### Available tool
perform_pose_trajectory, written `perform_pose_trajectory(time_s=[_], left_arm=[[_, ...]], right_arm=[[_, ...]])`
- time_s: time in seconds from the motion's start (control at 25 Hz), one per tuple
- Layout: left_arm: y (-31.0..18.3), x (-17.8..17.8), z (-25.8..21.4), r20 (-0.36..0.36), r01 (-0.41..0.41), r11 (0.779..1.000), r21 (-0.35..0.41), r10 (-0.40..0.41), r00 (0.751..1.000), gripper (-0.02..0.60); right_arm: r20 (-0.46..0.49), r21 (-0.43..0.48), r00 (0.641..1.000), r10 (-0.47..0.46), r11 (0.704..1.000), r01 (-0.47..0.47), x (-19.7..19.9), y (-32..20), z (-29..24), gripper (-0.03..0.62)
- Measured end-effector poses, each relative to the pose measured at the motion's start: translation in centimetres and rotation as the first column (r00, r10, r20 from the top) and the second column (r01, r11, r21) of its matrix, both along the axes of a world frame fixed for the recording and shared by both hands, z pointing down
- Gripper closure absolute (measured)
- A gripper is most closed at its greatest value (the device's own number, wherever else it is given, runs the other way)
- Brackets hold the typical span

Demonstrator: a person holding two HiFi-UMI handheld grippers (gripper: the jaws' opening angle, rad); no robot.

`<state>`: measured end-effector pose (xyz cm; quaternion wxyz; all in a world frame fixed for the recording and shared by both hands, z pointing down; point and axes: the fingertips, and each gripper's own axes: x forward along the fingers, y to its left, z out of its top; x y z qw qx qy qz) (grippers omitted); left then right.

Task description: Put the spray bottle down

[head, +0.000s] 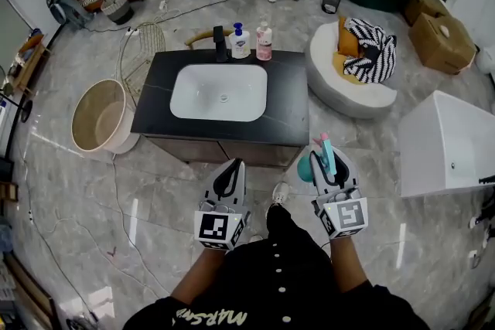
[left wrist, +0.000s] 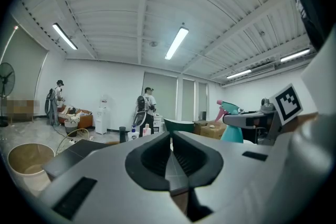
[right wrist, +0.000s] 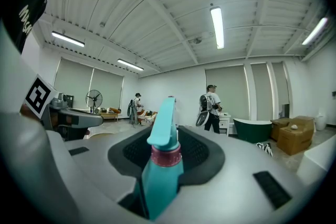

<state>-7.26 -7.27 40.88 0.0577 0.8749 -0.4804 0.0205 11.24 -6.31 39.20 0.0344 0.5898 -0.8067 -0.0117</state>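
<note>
- Teal plastic spray bottle (head: 306,168) with a red collar and a pink nozzle tip: one is counted. It is pinched upright in the right claw (head: 328,160) and held over the grey marble floor (head: 155,205), just off the front right corner of the black table (head: 290,116).
- One left claw (head: 230,170) is seen pressed together, with nothing between its jaws.
- One black-and-white square marker is shown on each claw's cube.
- On the table are counted one white rectangular sink basin (head: 219,92), one black tap (head: 220,44) and two pump bottles: a white one with a blue label (head: 240,42) and a pink one (head: 264,42). Their print is too small to be read.
- One round beige tub (head: 100,118) stands on the floor left of the table.
</note>
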Motion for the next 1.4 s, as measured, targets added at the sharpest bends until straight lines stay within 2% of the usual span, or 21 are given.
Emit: perform_pose_trajectory(time_s=[0.24, 0.72, 1.0, 1.4], left_arm=[[-7.3, 2.3, -1.6, -0.022, -0.004, 1.0, 0.018, 0.005, 1.0, 0.56], [-18.2, 6.4, -3.0, 0.005, 0.054, 0.998, 0.035, -0.054, 0.999, 0.56], [-20.8, 7.5, -1.6, 0.027, 0.078, 0.997, 0.011, -0.078, 0.997, 0.56], [-22.9, 5.5, -0.4, 0.028, 0.064, 0.997, -0.034, -0.063, 0.998, 0.56]], right_arm=[[0.013, 0.003, 1.0, -0.022, 1.0, 0.021, 2.0, -7.6, -0.2, 0.465], [0.019, 0.012, 0.996, -0.091, 0.996, 0.091, 5.9, -19.5, -1.5, 0.465], [0.013, -0.025, 0.989, -0.148, 0.989, 0.148, 5.8, -24.0, -0.1, 0.465], [0.025, -0.046, 0.986, -0.167, 0.985, 0.168, 2.9, -27.2, 1.7, 0.465]])
